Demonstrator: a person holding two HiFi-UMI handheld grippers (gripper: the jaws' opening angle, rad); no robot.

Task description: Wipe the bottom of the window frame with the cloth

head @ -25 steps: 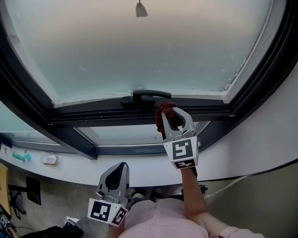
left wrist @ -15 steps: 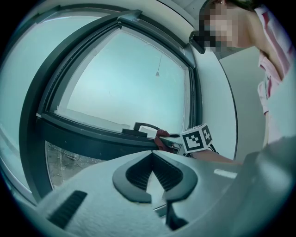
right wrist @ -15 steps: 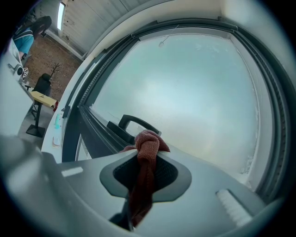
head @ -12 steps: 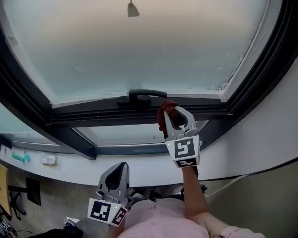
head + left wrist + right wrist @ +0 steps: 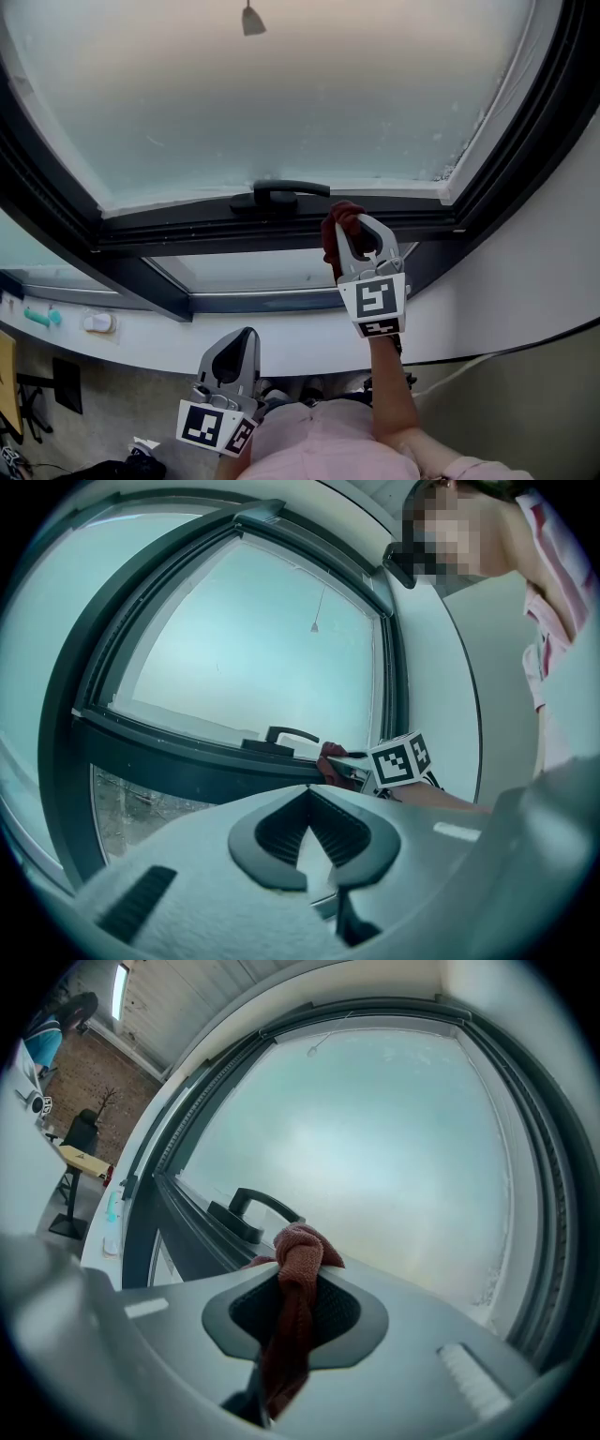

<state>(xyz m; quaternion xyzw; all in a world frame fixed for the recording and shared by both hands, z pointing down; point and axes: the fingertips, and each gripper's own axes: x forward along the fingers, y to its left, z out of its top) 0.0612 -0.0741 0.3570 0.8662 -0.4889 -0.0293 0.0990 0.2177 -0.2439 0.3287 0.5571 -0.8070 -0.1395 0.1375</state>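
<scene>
Head view: right gripper [image 5: 359, 228] clamped on the dark red cloth [image 5: 337, 225] at the window frame's bottom rail [image 5: 187, 234], just right of the handle [image 5: 281, 192]; left gripper view: left gripper [image 5: 307, 794] jaws together, empty, well below the rail; right gripper view: cloth bunched past the jaw tips.

**What the views leave unclear**

In the head view the right gripper [image 5: 358, 225] covers most of the cloth [image 5: 332, 236], so it cannot be told whether the cloth touches the window frame [image 5: 187, 239]. The frame runs off both side edges. On the sill [image 5: 281, 339], a teal thing [image 5: 42, 316] and a white thing [image 5: 98, 322] are too small to name. Dark shapes [image 5: 94, 466] at the lower left corner are cut off.
</scene>
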